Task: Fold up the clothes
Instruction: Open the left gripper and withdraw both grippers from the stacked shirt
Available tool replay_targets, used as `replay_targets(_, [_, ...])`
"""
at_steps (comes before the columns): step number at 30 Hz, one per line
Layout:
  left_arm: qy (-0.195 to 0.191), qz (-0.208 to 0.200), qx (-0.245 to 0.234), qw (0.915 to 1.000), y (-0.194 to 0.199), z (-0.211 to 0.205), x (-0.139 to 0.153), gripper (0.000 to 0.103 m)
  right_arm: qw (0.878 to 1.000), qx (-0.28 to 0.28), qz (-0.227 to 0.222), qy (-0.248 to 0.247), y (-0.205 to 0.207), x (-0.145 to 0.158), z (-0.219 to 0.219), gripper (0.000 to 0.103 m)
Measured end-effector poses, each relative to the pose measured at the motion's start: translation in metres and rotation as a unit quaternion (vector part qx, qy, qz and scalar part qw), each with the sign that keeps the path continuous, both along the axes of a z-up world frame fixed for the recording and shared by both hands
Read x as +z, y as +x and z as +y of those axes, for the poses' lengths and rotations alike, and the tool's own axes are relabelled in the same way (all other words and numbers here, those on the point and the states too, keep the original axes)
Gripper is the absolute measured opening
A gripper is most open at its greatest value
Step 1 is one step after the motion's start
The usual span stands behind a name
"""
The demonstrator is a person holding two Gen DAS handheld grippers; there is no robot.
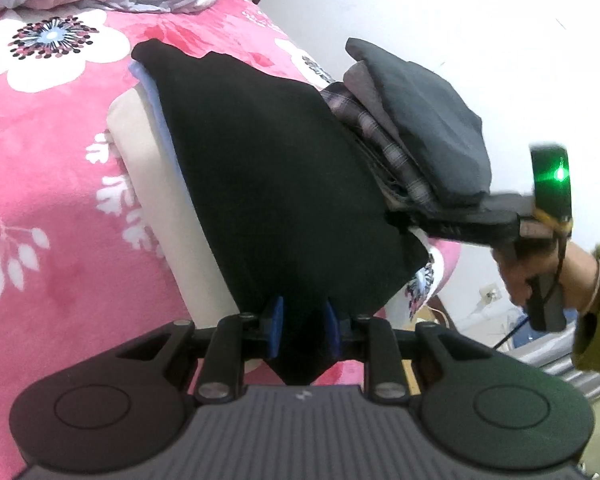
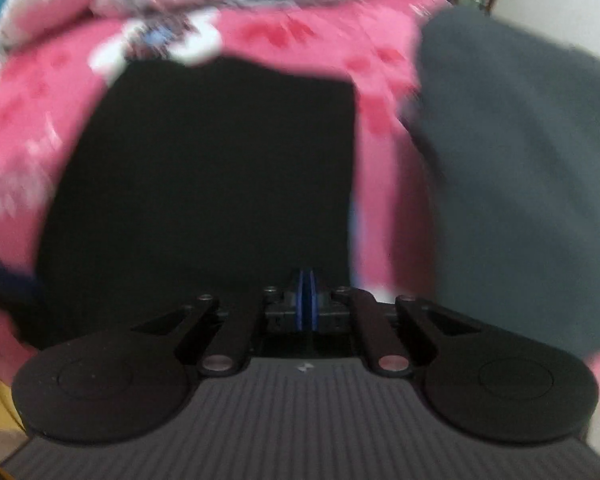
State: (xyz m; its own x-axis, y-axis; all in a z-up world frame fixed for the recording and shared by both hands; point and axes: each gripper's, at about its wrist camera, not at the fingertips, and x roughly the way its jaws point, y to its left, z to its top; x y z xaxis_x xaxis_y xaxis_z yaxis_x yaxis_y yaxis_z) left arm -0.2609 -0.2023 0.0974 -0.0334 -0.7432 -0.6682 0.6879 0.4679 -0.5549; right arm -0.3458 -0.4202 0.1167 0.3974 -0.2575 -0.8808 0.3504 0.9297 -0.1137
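Soft matt black cloth (image 1: pixel 268 184) between the left gripper's (image 1: pixel 302 322) smooth blue plastic pads (image 1: pixel 275 320), fuzzy pink flowered blanket (image 1: pixel 52 184) to its left, smooth dark grey cloth (image 1: pixel 424 120) ahead right, ridged grey plastic body with shiny metal pins (image 1: pixel 212 390).

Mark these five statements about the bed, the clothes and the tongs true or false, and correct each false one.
1. The left tongs grip the black folded garment. True.
2. The bed cover is plain blue. False: the pink fleece blanket has white flowers.
3. A dark grey folded garment tops the pile beside the black one. True.
4. The right tongs are wide open. False: their blue pads are pressed together.
5. The black garment lies straight on the blanket. False: a cream folded cloth and a pale blue layer lie under it.
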Motion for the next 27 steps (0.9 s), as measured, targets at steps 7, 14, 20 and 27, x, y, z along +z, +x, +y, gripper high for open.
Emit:
replay_targets(7, [0.052, -0.037, 0.002, 0.9979, -0.010, -0.010, 0.012, 0.024, 0.998, 0.016, -0.053, 0.001, -0.032, 0.039, -0.006, 0.003])
replay_targets(14, [0.149, -0.099, -0.018, 0.9836, -0.034, -0.023, 0.020, 0.042, 0.996, 0.074, 0.018, 0.053, -0.041, 0.002, 0.000, 0.004])
replay_targets(20, [0.197, -0.111, 0.004, 0.9741, -0.055, -0.015, 0.064, 0.044, 0.990, -0.018, 0.088, 0.105, -0.088, 0.021, -0.026, 0.006])
replay_targets(27, [0.162, -0.093, 0.080, 0.9791, -0.089, -0.008, 0.143, 0.055, 0.994, 0.021, 0.011, 0.108, -0.105, 0.102, 0.001, 0.010])
